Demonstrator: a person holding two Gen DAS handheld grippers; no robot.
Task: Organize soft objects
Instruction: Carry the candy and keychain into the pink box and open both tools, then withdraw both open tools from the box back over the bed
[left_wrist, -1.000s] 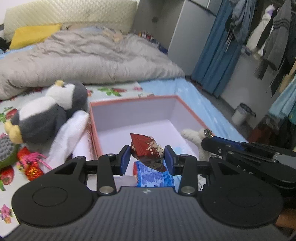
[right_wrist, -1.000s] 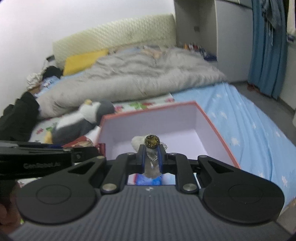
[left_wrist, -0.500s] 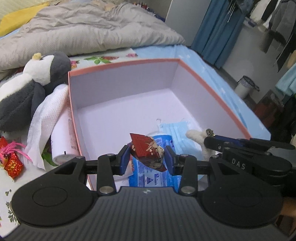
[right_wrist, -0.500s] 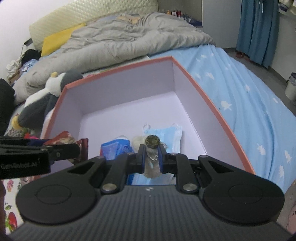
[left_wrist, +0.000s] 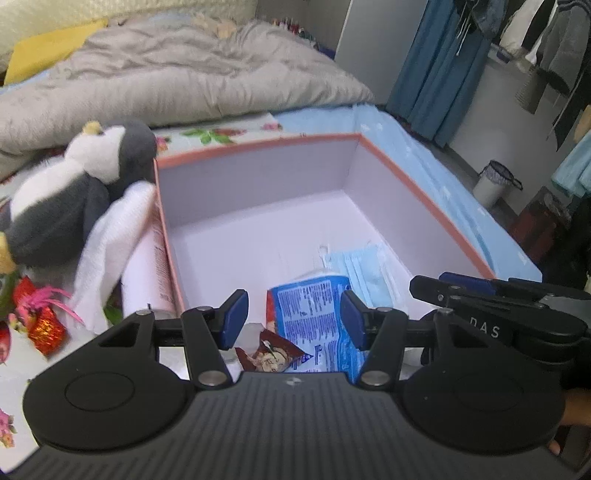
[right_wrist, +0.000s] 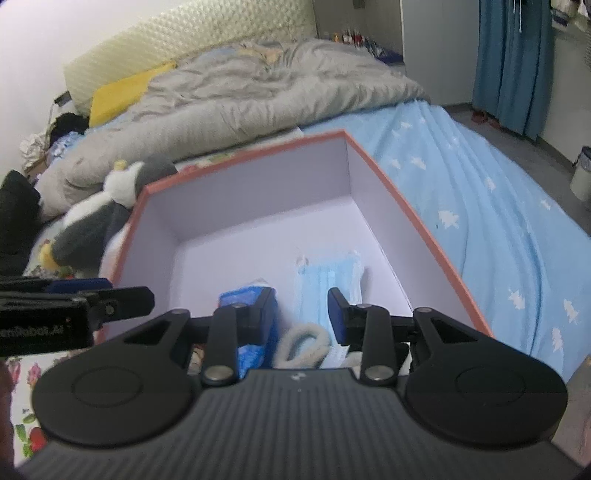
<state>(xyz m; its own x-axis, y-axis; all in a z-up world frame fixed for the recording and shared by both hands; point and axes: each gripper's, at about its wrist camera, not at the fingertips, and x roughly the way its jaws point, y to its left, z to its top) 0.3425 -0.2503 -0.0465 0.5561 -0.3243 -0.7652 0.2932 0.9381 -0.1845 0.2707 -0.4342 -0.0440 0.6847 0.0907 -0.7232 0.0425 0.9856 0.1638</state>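
Note:
An open box with an orange rim (left_wrist: 417, 184) (right_wrist: 417, 210) stands on the bed. Inside lie a blue tissue pack (left_wrist: 314, 314) (right_wrist: 243, 299), a blue face mask (left_wrist: 365, 266) (right_wrist: 328, 273), a red snack packet (left_wrist: 269, 356) and a white fluffy keychain toy (right_wrist: 303, 345). My left gripper (left_wrist: 293, 319) is open and empty above the red packet. My right gripper (right_wrist: 301, 312) is open and empty above the fluffy toy. A grey and white penguin plush (left_wrist: 70, 195) (right_wrist: 99, 221) lies left of the box.
A white cloth (left_wrist: 110, 240) and a pink tube (left_wrist: 147, 266) lie against the box's left wall. Red and pink trinkets (left_wrist: 44, 317) sit at the far left. A grey duvet (left_wrist: 177, 77) and a yellow pillow (right_wrist: 122, 88) lie behind. A bin (left_wrist: 495, 182) stands on the floor.
Both grippers have opened. The red packet has dropped from the left one and the fluffy keychain toy from the right one into the box's near end.

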